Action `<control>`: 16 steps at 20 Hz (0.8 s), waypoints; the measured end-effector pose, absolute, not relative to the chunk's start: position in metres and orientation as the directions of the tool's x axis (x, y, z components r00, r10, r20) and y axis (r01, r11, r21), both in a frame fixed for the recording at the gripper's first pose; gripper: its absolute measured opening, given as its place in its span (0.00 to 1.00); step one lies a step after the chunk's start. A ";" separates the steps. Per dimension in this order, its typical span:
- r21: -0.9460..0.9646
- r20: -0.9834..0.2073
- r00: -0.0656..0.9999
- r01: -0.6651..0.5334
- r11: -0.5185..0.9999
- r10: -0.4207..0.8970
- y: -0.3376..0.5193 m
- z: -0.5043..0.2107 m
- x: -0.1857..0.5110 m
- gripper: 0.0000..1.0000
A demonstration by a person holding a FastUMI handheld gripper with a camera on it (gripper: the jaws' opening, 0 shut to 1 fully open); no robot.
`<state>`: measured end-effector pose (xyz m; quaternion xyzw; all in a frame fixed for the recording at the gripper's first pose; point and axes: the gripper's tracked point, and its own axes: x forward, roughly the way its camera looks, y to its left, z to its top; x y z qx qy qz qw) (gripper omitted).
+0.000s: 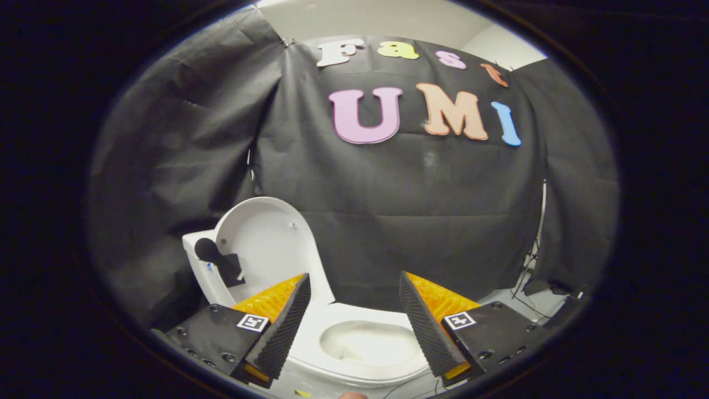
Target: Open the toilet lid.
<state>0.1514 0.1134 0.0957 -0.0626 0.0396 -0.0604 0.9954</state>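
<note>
Gripper (354,288) spread wide, nothing pinched, aimed forward and slightly down over toilet. Two fingers (282,321) at 7 and 5 o'clock, ribbed black pads facing inward, orange backing behind, square tags on black bases. Toilet lid (266,244) already raised, upright, leaning back against tank (194,260), at 9 o'clock of left finger, partly hidden by it. Toilet bowl (365,343) open, white, between fingers and just below them. Cables (532,266) on floor at 3 o'clock near wall. Fingertip of a hand (352,395) at 6 o'clock.
</note>
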 end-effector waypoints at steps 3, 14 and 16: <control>-0.086 -0.064 0.987 0.145 0.986 -0.150 0.082 0.103 0.137 0.99; 0.020 0.025 0.963 0.268 0.963 -0.269 0.001 0.122 0.109 0.99; 0.017 0.021 0.962 0.271 0.962 -0.272 -0.001 0.121 0.110 0.99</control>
